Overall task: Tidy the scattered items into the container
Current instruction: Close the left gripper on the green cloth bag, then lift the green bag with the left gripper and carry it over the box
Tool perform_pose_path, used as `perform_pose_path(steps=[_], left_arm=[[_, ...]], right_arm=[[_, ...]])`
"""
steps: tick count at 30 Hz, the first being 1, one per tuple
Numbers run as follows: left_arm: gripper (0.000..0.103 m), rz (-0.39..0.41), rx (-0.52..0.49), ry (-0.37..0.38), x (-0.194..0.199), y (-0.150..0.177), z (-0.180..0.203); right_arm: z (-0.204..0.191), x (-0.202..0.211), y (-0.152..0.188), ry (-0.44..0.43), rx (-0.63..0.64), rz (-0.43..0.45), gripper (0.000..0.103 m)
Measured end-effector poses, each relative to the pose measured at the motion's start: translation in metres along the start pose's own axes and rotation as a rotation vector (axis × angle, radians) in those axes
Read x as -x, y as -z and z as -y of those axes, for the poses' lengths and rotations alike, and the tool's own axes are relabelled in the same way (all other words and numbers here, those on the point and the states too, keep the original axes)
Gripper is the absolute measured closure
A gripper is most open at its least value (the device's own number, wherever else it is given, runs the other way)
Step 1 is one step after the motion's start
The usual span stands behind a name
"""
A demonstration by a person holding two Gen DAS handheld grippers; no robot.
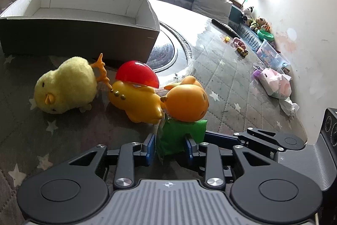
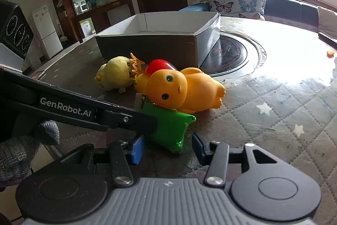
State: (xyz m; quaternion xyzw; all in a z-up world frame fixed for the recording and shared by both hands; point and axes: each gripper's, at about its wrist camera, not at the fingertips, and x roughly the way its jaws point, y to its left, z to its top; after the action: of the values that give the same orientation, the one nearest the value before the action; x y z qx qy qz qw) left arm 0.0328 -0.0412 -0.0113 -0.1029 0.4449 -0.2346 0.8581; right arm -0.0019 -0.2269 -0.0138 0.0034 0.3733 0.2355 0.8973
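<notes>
A green snack packet (image 1: 179,138) lies on the quilted mat, under the head of an orange rubber toy (image 1: 187,100). My left gripper (image 1: 169,150) is shut on the green packet. In the right wrist view the left gripper's arm reaches onto the packet (image 2: 168,128). My right gripper (image 2: 167,150) is open, its blue fingers either side of the packet's near corner. Behind lie a yellow toy with a red cap (image 1: 137,85) and a yellow plush chick (image 1: 65,85). The open cardboard box (image 1: 84,14) stands beyond them; in the right wrist view (image 2: 160,43) it looks empty.
A round glass turntable (image 2: 231,54) sits right of the box. Small toys, a storage bin (image 1: 271,52) and a plastic bag (image 1: 276,83) lie along the far wall. Butterfly cushions (image 2: 236,3) sit behind the box.
</notes>
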Motion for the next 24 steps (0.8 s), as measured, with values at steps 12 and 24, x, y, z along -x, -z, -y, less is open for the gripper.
perform_pose_path(steps=[12,24], left_arm=[[0.072,0.007,0.02,0.025,0.003,0.002,-0.005],[0.072,0.068,0.005,0.01,0.037,0.013,-0.004]], right_arm=[[-0.004,0.005,-0.001,-0.016,0.025,0.015,0.066],[-0.021,0.024,-0.001,-0.068,0.059,0.049,0.07]])
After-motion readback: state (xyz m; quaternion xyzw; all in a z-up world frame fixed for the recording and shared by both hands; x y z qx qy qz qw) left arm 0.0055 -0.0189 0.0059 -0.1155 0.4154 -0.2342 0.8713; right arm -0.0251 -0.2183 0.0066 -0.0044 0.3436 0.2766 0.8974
